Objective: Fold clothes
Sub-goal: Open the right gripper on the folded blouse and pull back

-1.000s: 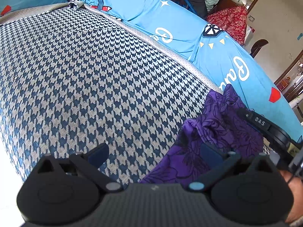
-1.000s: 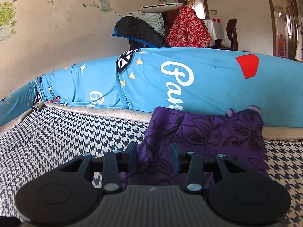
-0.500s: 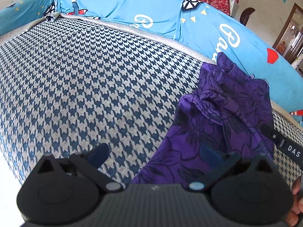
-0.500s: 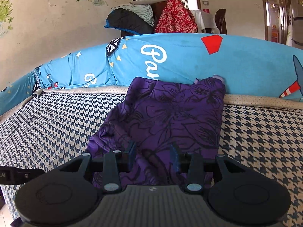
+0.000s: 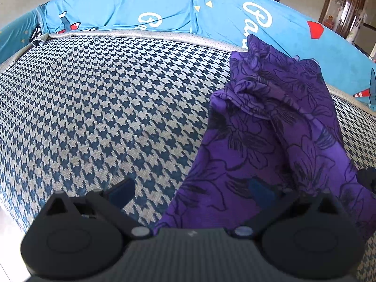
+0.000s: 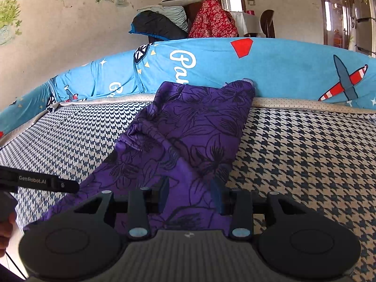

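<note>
One purple floral garment [image 6: 188, 127] lies rumpled on the houndstooth mattress [image 6: 305, 155], running from the centre of the right wrist frame up to the blue printed cushion [image 6: 270, 70] at the back, its far edge touching the cushion. In the left wrist frame it fills the right half [image 5: 270, 141]. Right gripper [image 6: 190, 195]: fingers partly closed, with a fold of the purple cloth bunched between the blue pads; it is grasping the garment. Left gripper [image 5: 190, 192]: fingers spread wide, released; its right finger [image 5: 260, 190] sits over the garment's near edge, its left finger over bare mattress [image 5: 94, 117]. The left gripper's body shows at lower left of the right wrist frame [image 6: 40, 181], beside the cloth.
</note>
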